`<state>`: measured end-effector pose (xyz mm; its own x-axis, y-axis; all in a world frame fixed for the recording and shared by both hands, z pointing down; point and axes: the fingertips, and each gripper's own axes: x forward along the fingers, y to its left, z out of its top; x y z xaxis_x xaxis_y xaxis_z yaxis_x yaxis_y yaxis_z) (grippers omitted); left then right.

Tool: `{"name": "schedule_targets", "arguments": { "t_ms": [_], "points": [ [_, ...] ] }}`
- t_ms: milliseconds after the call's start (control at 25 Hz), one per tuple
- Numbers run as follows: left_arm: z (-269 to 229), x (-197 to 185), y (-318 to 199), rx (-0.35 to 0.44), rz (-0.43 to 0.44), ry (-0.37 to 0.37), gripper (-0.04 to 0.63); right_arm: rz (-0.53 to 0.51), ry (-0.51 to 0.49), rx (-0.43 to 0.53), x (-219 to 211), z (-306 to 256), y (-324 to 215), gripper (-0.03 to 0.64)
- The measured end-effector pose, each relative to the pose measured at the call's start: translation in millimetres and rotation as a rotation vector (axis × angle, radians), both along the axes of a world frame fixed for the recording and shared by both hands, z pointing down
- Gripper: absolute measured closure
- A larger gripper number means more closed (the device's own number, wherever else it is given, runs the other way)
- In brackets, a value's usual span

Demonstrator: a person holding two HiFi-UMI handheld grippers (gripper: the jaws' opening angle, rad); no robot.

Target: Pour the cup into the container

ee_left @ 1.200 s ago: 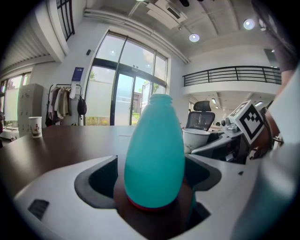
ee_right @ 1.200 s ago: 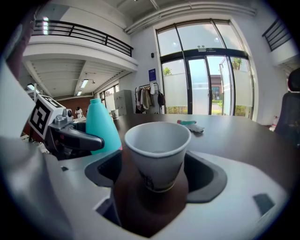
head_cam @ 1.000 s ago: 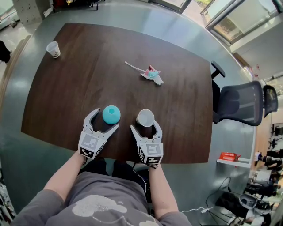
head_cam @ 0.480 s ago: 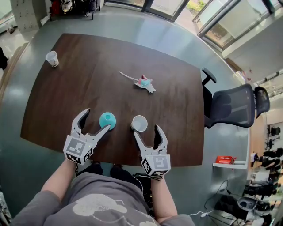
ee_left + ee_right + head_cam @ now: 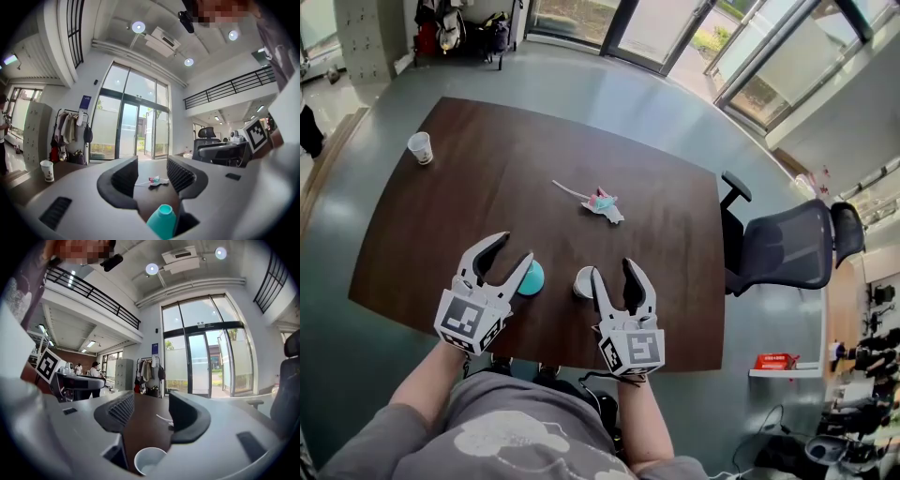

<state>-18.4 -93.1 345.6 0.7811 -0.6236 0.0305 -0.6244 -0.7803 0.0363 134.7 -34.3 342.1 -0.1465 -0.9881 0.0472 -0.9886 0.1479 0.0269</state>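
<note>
In the left gripper view the teal container runs off the bottom edge, base unseen. In the right gripper view the white cup shows only its rim and part of its inside, contents can't be told. The pink-and-teal scrap is too small to identify, the far paper cup print is unreadable, and the person is cut off by the head view's bottom edge

Grey short-sleeved shirt, pale print
</note>
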Motion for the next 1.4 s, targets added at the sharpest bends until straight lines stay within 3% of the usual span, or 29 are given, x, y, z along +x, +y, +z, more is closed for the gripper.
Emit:
{"name": "schedule_targets", "arguments": {
  "t_ms": [160,280,400,1400],
  "points": [
    [-17.4,4.4,-0.8,0.048,-0.031,-0.011,0.528,0.006,0.004,0.043,-2.9,-15.0,-6.9,0.464],
    [-19.4,9.0,-0.7,0.048,-0.045,-0.026,0.578,0.012,0.023,0.069,-6.8,-23.6,-11.6,0.553],
    [-20.4,13.3,2.5,0.048,-0.046,-0.026,0.588,0.028,0.024,0.087,-8.3,-30.1,-13.7,0.626],
    [-9.5,17.6,7.9,0.003,-0.102,-0.048,0.588,0.005,0.075,-0.024,-8.7,-11.0,-11.3,0.629]
  ]
}}
